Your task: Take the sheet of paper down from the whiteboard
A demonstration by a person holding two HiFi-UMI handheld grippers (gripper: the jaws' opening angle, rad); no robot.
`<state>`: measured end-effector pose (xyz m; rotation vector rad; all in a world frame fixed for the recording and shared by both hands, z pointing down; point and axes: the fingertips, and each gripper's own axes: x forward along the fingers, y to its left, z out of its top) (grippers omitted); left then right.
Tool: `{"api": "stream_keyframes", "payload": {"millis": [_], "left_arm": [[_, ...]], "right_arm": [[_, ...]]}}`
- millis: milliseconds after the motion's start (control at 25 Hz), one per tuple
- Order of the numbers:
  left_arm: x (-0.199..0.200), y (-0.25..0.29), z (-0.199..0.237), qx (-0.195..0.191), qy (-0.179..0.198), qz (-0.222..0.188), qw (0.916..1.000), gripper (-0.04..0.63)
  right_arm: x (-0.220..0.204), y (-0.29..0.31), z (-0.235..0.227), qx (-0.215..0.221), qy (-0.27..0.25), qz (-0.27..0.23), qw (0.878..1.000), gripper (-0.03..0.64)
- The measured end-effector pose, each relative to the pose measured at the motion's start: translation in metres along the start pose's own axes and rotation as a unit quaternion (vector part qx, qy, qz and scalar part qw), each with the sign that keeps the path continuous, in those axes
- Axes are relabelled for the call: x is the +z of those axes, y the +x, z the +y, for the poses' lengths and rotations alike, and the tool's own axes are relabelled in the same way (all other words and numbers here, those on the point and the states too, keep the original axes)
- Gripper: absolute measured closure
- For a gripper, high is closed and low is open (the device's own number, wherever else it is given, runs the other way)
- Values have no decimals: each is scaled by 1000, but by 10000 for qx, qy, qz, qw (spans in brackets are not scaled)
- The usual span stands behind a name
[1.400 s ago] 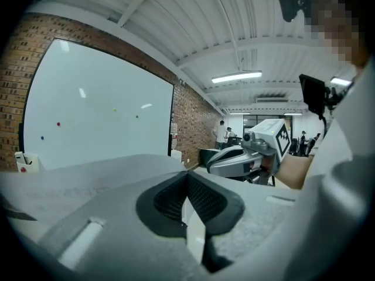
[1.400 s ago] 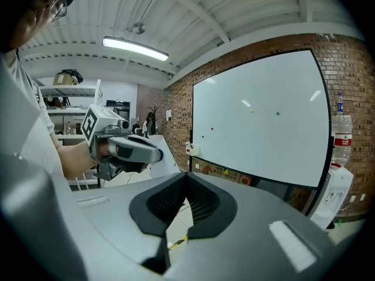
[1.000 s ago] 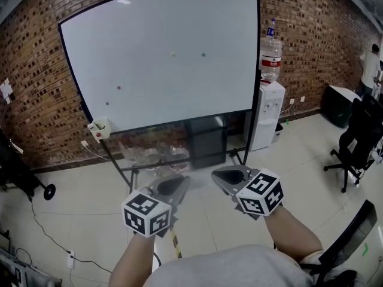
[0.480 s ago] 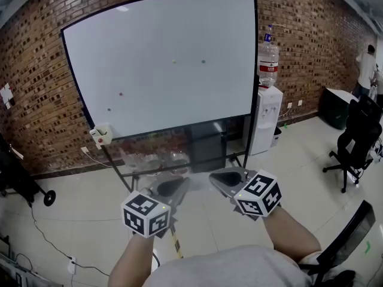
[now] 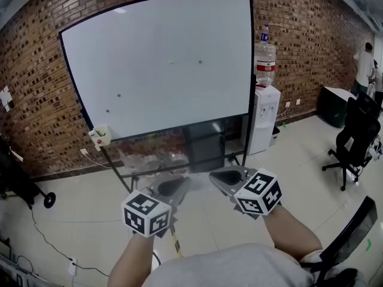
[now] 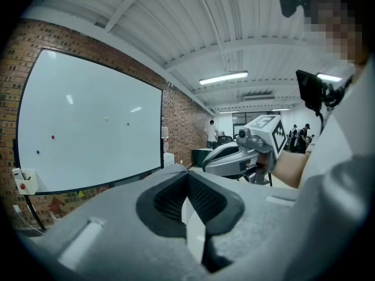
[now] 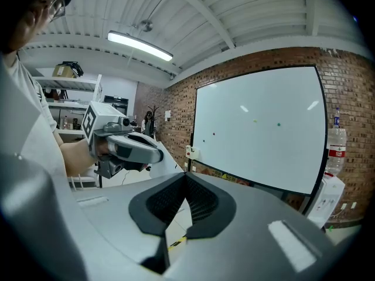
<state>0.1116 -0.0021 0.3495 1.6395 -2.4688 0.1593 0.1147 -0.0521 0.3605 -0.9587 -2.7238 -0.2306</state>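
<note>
A large whiteboard (image 5: 161, 58) on a wheeled stand faces me in front of a brick wall. It also shows in the left gripper view as the whiteboard (image 6: 88, 127) and in the right gripper view as the whiteboard (image 7: 263, 127). Several small coloured magnets dot it, such as a magnet (image 5: 200, 61). I cannot make out the edge of any paper sheet on the white surface. My left gripper (image 5: 175, 186) and right gripper (image 5: 224, 176) hang side by side low in front of me, well short of the board. Both are shut with nothing in them.
A water dispenser (image 5: 264, 121) with a bottle (image 5: 265, 52) stands at the board's right edge. A small white holder (image 5: 99, 135) hangs at its lower left. An office chair (image 5: 352, 141) is at the right, cables (image 5: 42, 232) run over the floor at the left, and a person (image 5: 365, 64) stands far right.
Only the head view has drifted slightly. Both grippers stay in place, shut.
</note>
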Motion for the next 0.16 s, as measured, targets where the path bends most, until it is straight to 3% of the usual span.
{"api": "stream_keyframes", "payload": {"millis": [160], "left_arm": [[3, 4, -5, -12, 6, 24, 10000, 594]], "right_arm": [[2, -6, -1, 32, -21, -3, 10000, 617]]}}
